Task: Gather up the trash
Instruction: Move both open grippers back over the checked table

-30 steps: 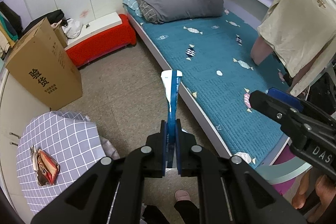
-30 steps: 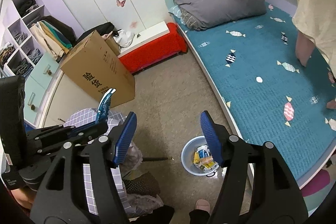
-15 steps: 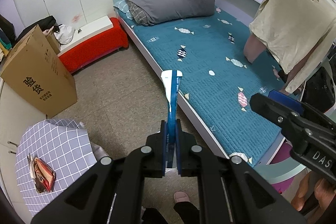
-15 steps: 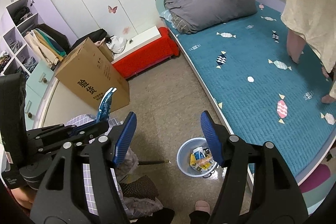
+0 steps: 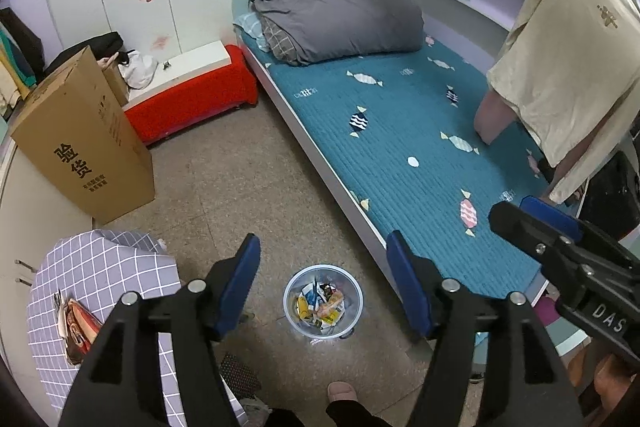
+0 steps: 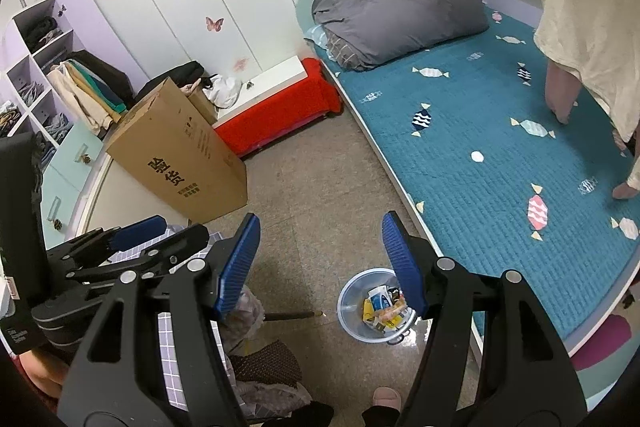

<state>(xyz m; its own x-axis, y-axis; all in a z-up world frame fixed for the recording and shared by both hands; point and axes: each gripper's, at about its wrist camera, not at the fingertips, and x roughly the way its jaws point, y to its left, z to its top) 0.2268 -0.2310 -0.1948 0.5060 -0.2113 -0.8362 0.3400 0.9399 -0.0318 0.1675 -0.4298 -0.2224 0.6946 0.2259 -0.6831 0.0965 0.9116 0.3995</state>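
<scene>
A pale blue trash bin (image 5: 352, 301) stands on the floor beside the bed, holding several wrappers (image 5: 320, 305). My left gripper (image 5: 323, 279) is open and empty, high above the bin. My right gripper (image 6: 320, 259) is open and empty, also high, with the bin (image 6: 350, 311) below and to its right. The right gripper shows at the right of the left wrist view (image 5: 560, 255); the left gripper shows at the left of the right wrist view (image 6: 132, 243).
A bed with a teal cover (image 5: 420, 155) and grey duvet (image 5: 340, 19) runs along the right. A cardboard box (image 5: 80, 143), a red bench (image 5: 192, 99) and a checkered-cloth table (image 5: 100, 279) stand at the left. A beige shirt (image 5: 572, 67) hangs at the right.
The left gripper held a white and blue wrapper shut between its fingers; now it is open and the wrapper is gone from it. The bin has come into the left wrist view.
</scene>
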